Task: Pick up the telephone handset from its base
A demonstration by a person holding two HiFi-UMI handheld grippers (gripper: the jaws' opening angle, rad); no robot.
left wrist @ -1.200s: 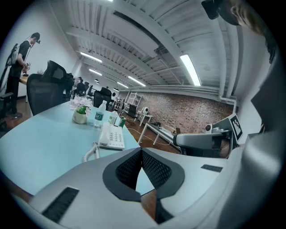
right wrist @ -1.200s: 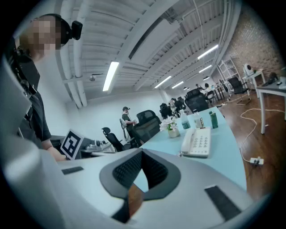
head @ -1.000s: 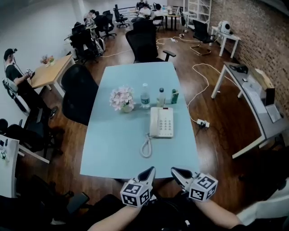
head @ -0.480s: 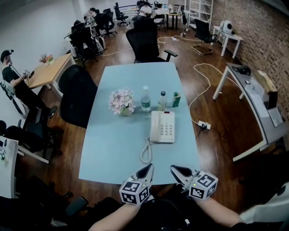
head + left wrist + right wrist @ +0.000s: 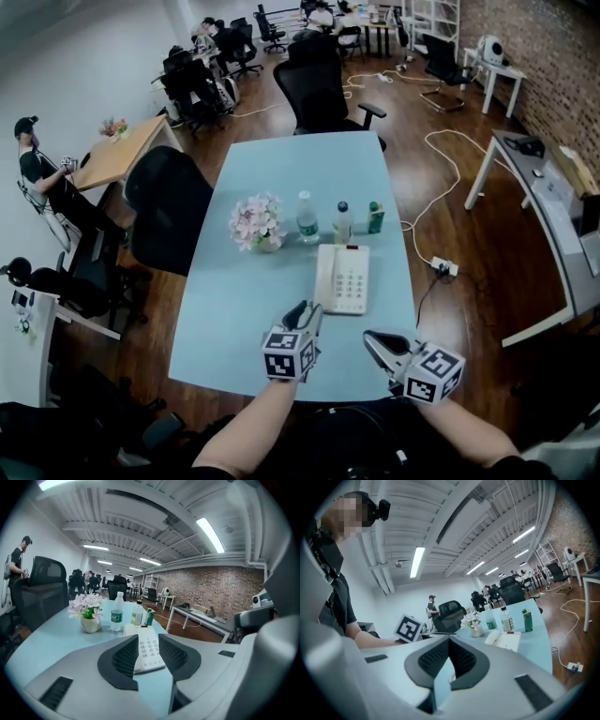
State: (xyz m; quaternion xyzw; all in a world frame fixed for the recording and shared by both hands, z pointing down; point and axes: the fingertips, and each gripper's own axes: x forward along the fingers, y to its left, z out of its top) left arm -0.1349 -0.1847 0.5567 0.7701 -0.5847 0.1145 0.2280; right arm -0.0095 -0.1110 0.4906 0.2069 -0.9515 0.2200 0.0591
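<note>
While your left jaws were opening: the left gripper [image 5: 148, 644] showed two dark, ribbed, curved pads standing apart in smooth grey shells. Nothing was between them, and you saw only the keypad [image 5: 149, 649] through the gap, farther off.
Left gripper's place: in the head view it hung over the near part of the table [image 5: 234, 319], its tips just short of the telephone's near left corner. Its black-and-white marker cube [image 5: 286, 353] sat behind the jaws.
Right gripper: your right gripper [image 5: 449, 640] had the tips of its ribbed black pads met on nothing. A thin wedge below them showed only blue tabletop.
Right gripper's place: it stayed at the near table edge, to the right of your other gripper and apart from the telephone.
Telephone: the telephone [image 5: 343, 278] was a flat, cream plastic rectangle near the table's middle, with a grid of pale keys on its right half.
Handset: the handset [image 5: 324, 277], a long rounded bar, lay in its cradle along the base's left side, touched by neither gripper.
Table: smooth, pale blue, rectangular.
Flowers: pink flowers [image 5: 255, 223] stood in a small round pot beyond the telephone.
Bottles: two clear plastic bottles [image 5: 307, 218] and a small green container [image 5: 376, 217] stood in a row beside the flowers.
Chair: a black chair [image 5: 169, 206] stood at the table's left side.
</note>
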